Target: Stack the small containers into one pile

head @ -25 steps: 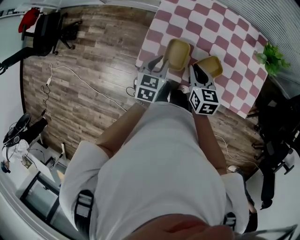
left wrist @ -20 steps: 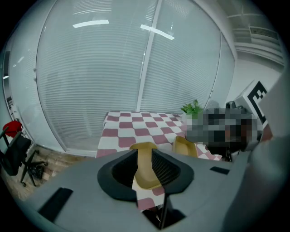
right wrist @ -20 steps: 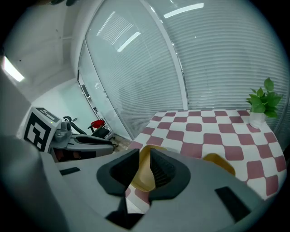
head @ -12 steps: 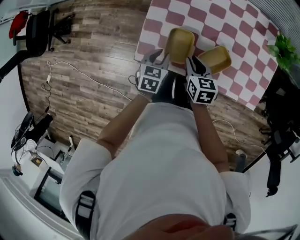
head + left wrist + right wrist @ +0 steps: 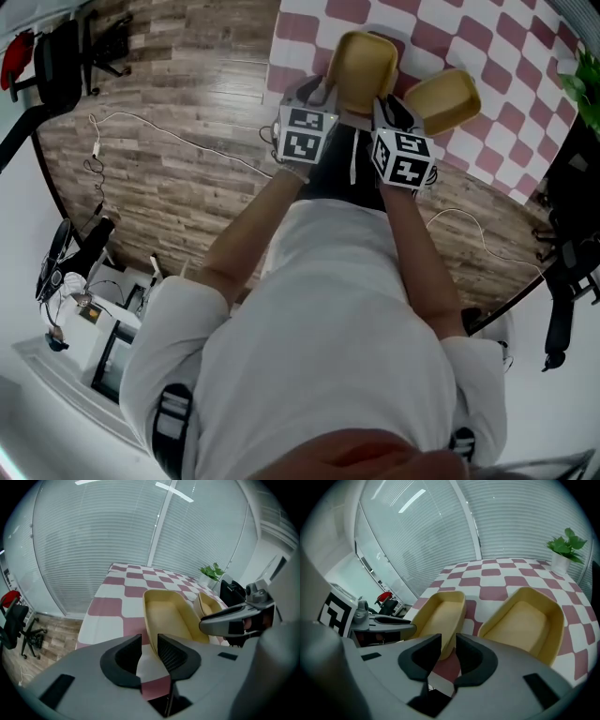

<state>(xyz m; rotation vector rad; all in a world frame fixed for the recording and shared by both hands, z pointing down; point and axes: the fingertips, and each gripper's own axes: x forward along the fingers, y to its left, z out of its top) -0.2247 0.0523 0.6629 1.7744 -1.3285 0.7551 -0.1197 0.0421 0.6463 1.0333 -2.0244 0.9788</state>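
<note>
Container (image 5: 361, 70) lay just beside the second container (image 5: 442, 98) at the near edge of the checked table (image 5: 506, 56), not stacked yet. Left gripper (image 5: 149, 644) and right gripper (image 5: 448, 644) both looked pinched on its near rim, jaws nearly closed. Nesting was all still to do.

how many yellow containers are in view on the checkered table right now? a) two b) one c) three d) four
a: only two show, the left container and the right container, side by side and neither inside the other.
</note>
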